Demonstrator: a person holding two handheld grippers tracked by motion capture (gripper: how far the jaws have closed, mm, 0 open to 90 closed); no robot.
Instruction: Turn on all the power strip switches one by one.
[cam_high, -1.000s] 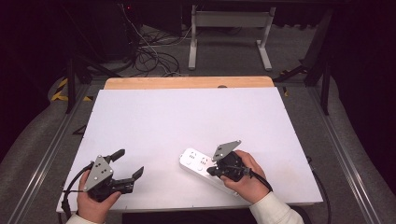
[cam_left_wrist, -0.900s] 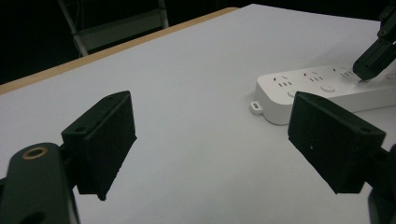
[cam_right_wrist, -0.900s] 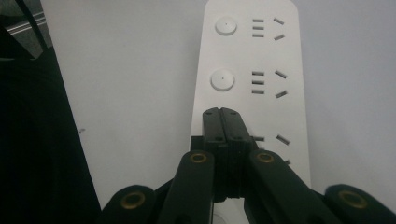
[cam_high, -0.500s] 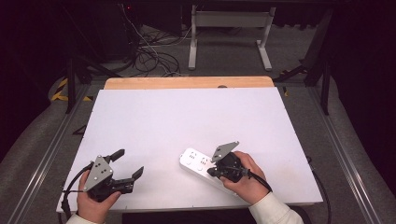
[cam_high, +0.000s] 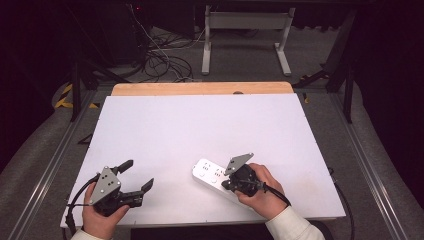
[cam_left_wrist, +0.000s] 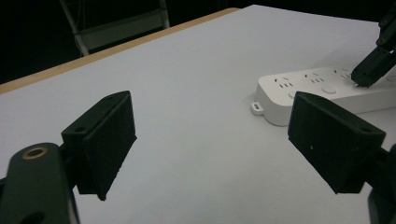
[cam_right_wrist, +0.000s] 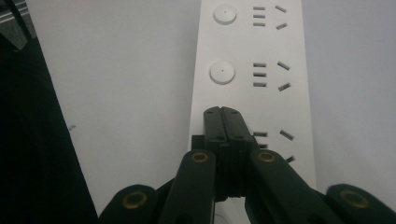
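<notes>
Nothing has shifted: my right tongs (cam_right_wrist: 222, 112), pinched shut, still press the power strip (cam_high: 207, 172) button at the desk's (cam_high: 200, 125) five o'clock, while my left tongs (cam_high: 137, 176) gape wide at seven, so I judge the switch press is under way.

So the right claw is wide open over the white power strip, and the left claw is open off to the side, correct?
Not quite: the right claw is shut, jaws pressed together over the power strip, as the right gripper view shows. The left claw is open, off to the side.
</notes>
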